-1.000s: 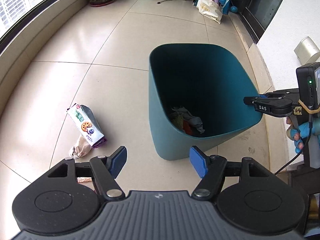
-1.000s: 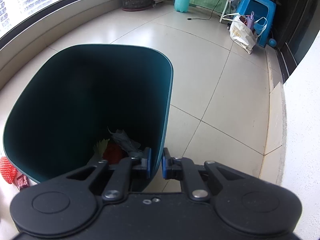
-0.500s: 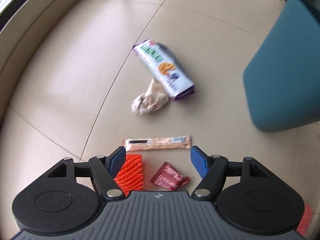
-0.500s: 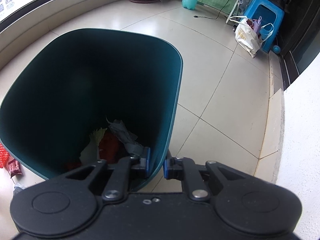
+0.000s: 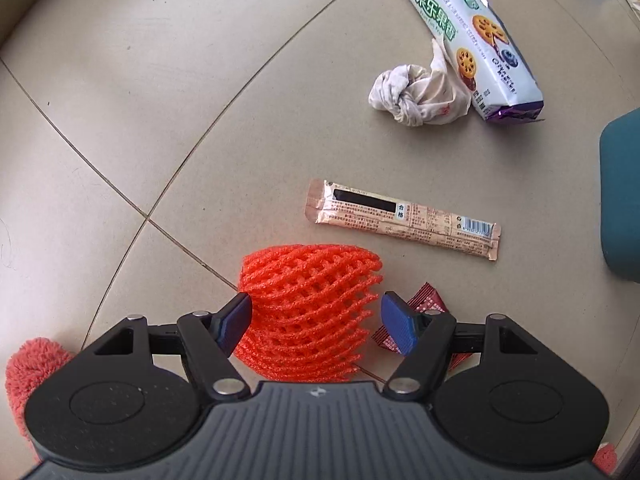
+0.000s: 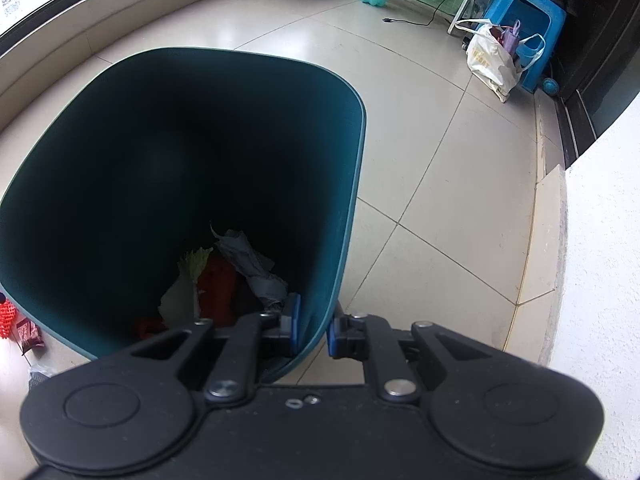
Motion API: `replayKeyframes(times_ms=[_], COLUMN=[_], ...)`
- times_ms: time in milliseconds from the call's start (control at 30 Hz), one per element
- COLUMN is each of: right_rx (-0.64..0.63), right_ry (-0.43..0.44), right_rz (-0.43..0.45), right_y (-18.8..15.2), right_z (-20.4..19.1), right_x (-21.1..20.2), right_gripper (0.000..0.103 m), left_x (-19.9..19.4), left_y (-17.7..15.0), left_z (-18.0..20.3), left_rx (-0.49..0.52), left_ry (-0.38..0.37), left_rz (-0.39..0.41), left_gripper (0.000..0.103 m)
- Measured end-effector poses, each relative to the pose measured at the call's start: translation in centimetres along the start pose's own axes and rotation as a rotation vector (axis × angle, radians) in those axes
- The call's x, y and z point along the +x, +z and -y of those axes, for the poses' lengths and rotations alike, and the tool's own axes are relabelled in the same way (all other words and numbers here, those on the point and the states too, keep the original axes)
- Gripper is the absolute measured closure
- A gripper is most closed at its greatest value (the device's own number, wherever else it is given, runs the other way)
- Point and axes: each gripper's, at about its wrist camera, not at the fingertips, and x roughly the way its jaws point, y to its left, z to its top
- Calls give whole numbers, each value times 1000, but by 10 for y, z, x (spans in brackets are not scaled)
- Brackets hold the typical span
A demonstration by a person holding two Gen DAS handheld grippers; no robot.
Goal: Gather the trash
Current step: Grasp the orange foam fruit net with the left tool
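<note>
The right gripper [image 6: 311,330] is clenched on the bin's [image 6: 352,208] rim to steady it, while the left gripper [image 5: 316,322] hangs released astride the orange foam net [image 5: 308,300] on the floor [image 5: 160,100], probably the next pickup.

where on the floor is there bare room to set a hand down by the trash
Bare tile lies left of the orange foam net and crumpled paper. It is crowded between the net, long wrapper and red packet, toward the bin.
</note>
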Motion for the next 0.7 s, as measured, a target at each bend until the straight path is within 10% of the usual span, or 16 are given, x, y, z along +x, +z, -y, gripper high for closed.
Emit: replayKeyframes(times_ms=[200, 433, 700], right_rx=[-4, -1, 21], right_ry=[-20, -24, -6], right_rz=[-13, -12, 0], right_y=[2, 0, -3], right_z=[-3, -5, 1], right_x=[6, 10, 7], right_gripper=[91, 91, 91], left_x=[24, 22, -19], left_y=[-5, -6, -1], left_z=[3, 9, 24], left_rx=[24, 32, 69], left_ry=[46, 81, 122], left_rz=[-43, -37, 59], left_gripper=[35, 87, 90])
